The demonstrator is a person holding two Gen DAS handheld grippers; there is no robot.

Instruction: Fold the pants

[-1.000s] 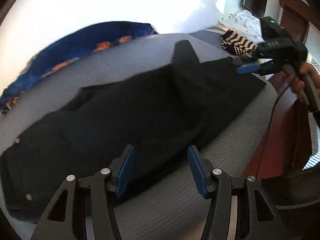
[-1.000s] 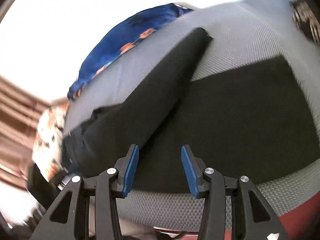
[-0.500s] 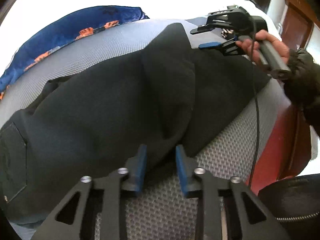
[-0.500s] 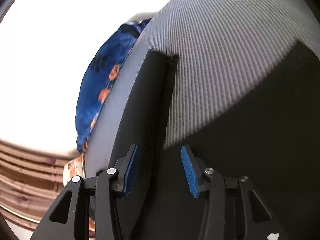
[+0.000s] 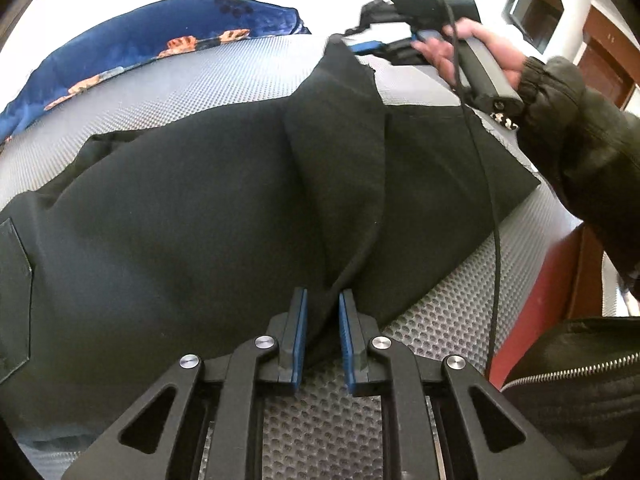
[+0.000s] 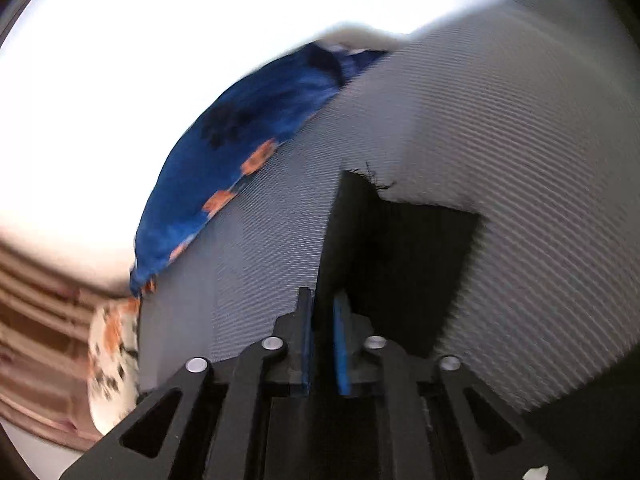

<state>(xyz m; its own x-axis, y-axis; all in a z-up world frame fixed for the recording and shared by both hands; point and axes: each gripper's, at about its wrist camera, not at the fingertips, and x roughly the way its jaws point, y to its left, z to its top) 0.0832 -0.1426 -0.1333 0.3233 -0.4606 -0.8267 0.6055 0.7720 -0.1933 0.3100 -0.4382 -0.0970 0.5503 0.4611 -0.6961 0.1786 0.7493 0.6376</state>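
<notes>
Black pants (image 5: 192, 216) lie spread across the grey mat (image 5: 208, 80), one leg crossing over the other, so the fold is barely begun. The left gripper (image 5: 322, 334) is closing on the near fabric edge, cloth pinched between its blue pads. Far end now: the right gripper (image 6: 322, 344) is closing too, with the leg's hem between its jaws, though the blur leaves firm contact uncertain. Every actual fold is left to do.

A blue orange-patterned cloth (image 5: 132, 40) lies along the grey textured mat's (image 5: 200, 80) far edge.
</notes>
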